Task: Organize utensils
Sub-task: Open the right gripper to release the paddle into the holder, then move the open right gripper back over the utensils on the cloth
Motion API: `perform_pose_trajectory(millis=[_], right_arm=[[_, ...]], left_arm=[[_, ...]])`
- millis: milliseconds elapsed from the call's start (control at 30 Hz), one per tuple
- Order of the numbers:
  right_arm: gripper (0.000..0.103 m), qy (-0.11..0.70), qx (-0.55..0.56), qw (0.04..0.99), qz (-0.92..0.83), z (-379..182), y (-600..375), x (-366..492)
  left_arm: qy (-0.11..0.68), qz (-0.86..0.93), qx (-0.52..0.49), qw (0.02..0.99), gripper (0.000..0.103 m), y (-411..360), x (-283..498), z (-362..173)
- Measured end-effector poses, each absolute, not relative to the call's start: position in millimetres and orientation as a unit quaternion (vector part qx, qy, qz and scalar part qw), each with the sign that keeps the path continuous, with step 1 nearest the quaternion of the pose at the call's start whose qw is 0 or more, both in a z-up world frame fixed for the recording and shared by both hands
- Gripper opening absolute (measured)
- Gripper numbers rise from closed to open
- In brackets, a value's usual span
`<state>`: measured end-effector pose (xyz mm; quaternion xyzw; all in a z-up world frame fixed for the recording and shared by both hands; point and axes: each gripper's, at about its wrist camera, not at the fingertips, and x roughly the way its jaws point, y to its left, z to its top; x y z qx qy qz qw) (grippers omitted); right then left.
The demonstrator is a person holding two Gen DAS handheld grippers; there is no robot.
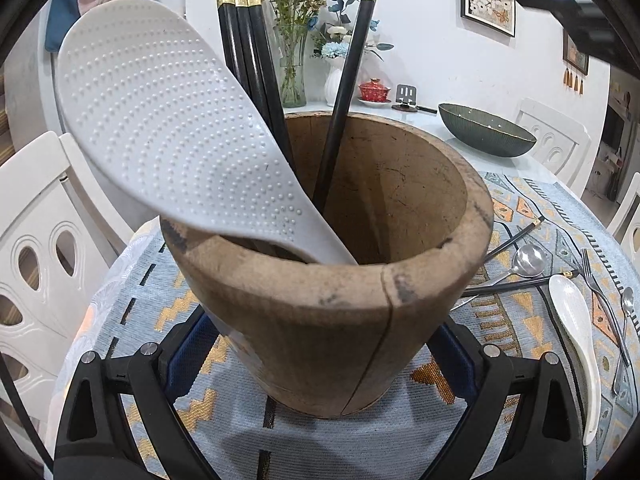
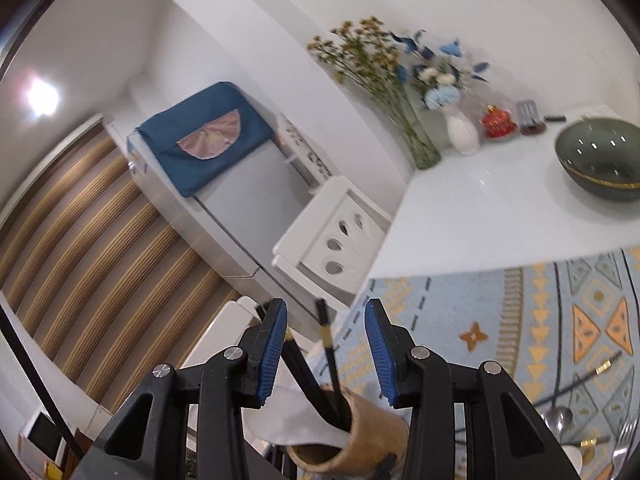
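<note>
Left claw [image 1: 320, 364] is clamped around the wooden utensil holder [image 1: 340, 300]; right claw [image 2: 326, 346] is held open above a black chopstick [image 2: 329, 350].

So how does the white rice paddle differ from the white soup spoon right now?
The rice paddle stands tilted in the wooden holder, leaning on its rim; the soup spoon lies flat on the patterned mat. The paddle's face is broad and covered in small bumps; the spoon is narrow, smooth and glossy. Both are white.
</note>
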<state>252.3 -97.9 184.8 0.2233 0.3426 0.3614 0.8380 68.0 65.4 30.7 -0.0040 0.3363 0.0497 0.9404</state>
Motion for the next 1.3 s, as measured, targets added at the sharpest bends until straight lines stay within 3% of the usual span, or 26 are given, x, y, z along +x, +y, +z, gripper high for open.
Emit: perform_pose_trajectory(millis=[367,733,1000,1233,1300], right_arm=[[0.039,0.41,0.216,0.827,0.318,158.8,-137.6,249.0],[0.039,0.549,0.263,0.766,0.207,85.7,-223.9,248.2],[0.039,0.589,0.222,0.769,0.113,54.2,-267.9,234.9],[0.039,0.662,0.103,0.74,0.064,16.6,-261.6,243.2],[0.038,0.649,0.05,0.756,0.065,17.2,-249.8,240.0]], left_arm=[[0.336,0.052,-0.002,0.94,0.098,62.9,69.2,30.9],[0.336,0.052,-0.002,0.94,0.098,62.3,69.3,31.0],[0.336,0.052,-0.002,0.94,0.098,62.5,69.3,30.9],[0.337,0.051,-0.003,0.94,0.098,63.2,70.0,29.9],[0.337,0.051,-0.004,0.94,0.098,64.1,70.4,29.6]])
